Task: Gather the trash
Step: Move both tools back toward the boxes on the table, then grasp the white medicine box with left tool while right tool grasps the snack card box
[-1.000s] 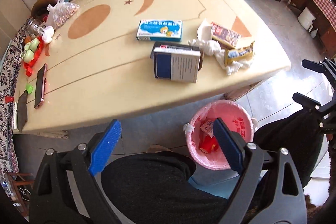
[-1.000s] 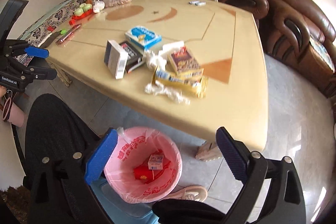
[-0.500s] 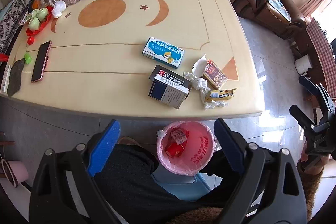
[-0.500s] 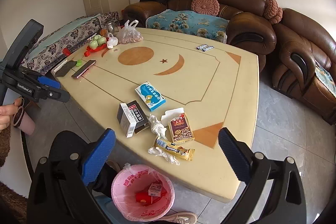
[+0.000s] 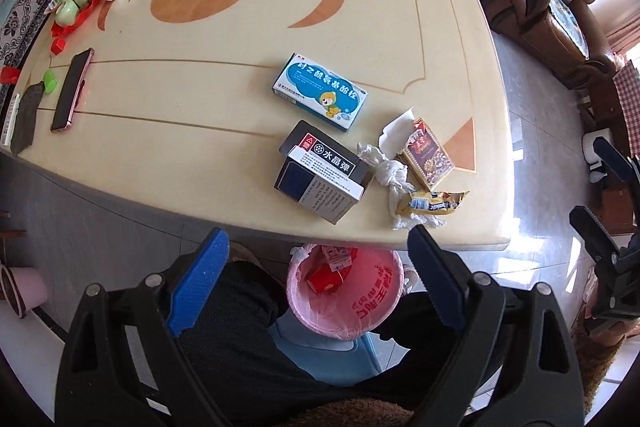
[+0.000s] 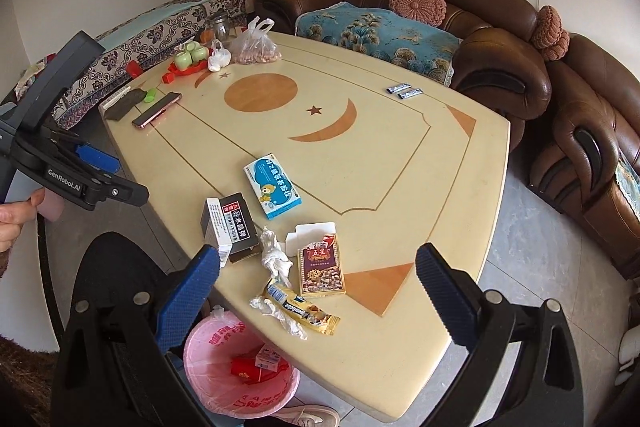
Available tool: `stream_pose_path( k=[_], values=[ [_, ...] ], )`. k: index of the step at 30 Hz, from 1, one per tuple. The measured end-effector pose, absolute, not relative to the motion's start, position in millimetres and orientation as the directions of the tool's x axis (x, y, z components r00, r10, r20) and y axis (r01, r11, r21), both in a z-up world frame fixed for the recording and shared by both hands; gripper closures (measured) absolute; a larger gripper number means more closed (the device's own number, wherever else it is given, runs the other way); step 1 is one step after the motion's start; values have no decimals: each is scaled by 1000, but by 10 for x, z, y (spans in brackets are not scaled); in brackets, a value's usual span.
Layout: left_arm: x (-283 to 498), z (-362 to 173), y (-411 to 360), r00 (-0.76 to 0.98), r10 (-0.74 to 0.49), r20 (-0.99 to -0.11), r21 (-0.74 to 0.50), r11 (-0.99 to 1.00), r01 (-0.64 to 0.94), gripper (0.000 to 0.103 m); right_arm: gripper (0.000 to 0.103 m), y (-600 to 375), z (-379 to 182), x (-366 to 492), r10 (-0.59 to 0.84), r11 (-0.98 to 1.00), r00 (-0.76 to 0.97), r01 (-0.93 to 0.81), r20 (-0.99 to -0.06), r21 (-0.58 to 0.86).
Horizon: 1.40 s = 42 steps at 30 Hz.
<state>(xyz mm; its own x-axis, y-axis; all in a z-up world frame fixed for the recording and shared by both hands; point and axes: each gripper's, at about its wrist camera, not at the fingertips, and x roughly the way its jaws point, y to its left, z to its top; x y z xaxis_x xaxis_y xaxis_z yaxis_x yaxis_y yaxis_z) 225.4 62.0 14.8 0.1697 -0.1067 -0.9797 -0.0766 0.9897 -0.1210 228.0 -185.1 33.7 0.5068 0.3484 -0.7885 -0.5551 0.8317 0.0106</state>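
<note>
With both the left gripper [image 5: 316,265] and right gripper [image 6: 318,277] held wide apart and empty, the yellow wrapper [image 6: 301,308] at the table's [image 6: 400,163] near edge is best approached squarely; it should be pinched flat, then dropped into the pink bin [image 6: 208,383] just below.

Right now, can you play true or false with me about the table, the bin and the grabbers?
1. The pink trash bin already has some trash inside. True.
2. The yellow snack wrapper is in the bin. False: it lies on the table, on crumpled white tissue.
3. The left gripper is squeezing a box. False: its jaws stand open with nothing between them.
4. The blue medicine box lies flat on the table. True.
5. The right gripper is open and holds nothing. True.
6. The phone lies beside the snack wrapper. False: it is at the far end of the table from it.
</note>
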Motion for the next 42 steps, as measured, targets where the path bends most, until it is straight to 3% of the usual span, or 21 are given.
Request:
stream_pose_path(
  k=[26,42],
  values=[
    [2786,-968,683,-44,-101,-994,-84,955,-284,14,7,-1609,-913,2942,312,752,280,-657,-908,55],
    [2938,-1267,695,-69,-133,-989,-99,924,-370,14,7,-1405,-1356,3117,284,730,219,-680,-933,63]
  ],
)
